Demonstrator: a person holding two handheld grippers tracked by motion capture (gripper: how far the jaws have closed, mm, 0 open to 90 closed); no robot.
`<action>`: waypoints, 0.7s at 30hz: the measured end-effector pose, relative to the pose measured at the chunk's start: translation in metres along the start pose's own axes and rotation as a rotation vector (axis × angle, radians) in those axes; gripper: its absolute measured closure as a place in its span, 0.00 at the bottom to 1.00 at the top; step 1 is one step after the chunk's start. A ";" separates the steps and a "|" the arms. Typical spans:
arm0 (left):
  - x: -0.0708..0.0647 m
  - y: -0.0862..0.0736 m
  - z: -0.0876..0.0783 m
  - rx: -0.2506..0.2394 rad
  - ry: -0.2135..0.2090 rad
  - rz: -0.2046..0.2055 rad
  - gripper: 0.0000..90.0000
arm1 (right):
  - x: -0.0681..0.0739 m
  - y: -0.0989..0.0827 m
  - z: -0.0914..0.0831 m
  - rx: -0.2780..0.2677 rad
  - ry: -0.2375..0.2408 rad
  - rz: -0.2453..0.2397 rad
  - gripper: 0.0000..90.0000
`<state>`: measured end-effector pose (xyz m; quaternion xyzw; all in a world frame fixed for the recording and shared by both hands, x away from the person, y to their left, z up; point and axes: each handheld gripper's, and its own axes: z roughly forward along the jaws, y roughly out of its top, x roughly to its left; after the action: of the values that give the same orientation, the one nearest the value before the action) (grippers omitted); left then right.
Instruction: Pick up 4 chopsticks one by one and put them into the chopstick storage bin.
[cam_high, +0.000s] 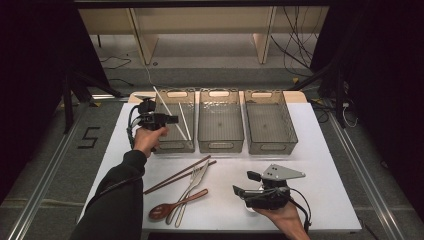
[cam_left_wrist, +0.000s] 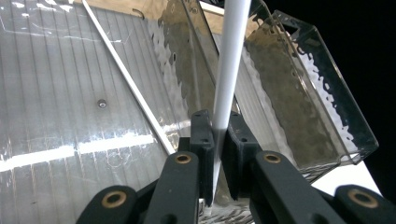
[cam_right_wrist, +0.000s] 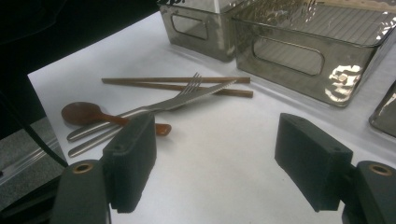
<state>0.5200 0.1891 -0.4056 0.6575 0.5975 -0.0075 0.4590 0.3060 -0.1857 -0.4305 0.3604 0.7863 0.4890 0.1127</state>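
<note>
my left jaws (cam_left_wrist: 219, 154) are pinching a white chopstick (cam_left_wrist: 229, 70), holding it over the left bin (cam_high: 174, 145) of three clear bins at the back of the desk (cam_high: 320, 200). a second white chopstick (cam_left_wrist: 126, 79) already lies slanted inside that bin. my right jaws (cam_right_wrist: 224, 163) are spread wide with nothing between them, hovering low over the bare white desk. off to their left sit two brown chopsticks (cam_right_wrist: 177, 84), a fork (cam_right_wrist: 154, 109), a knife (cam_right_wrist: 187, 100) and a wooden spoon (cam_right_wrist: 88, 114), all bunched together in front of the bins.
</note>
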 end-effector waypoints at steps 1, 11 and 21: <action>0.000 0.000 0.001 0.006 0.002 0.001 0.92 | 0.000 0.000 0.000 -0.001 -0.001 -0.001 0.33; -0.002 -0.001 0.007 0.041 0.021 0.012 0.92 | 0.000 0.000 0.000 0.000 0.001 0.002 0.33; -0.004 0.000 0.012 0.040 0.037 0.015 0.86 | -0.001 0.000 0.000 -0.002 0.002 0.005 0.33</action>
<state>0.5255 0.1789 -0.4103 0.6710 0.6008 -0.0041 0.4346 0.3065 -0.1867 -0.4305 0.3617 0.7852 0.4902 0.1113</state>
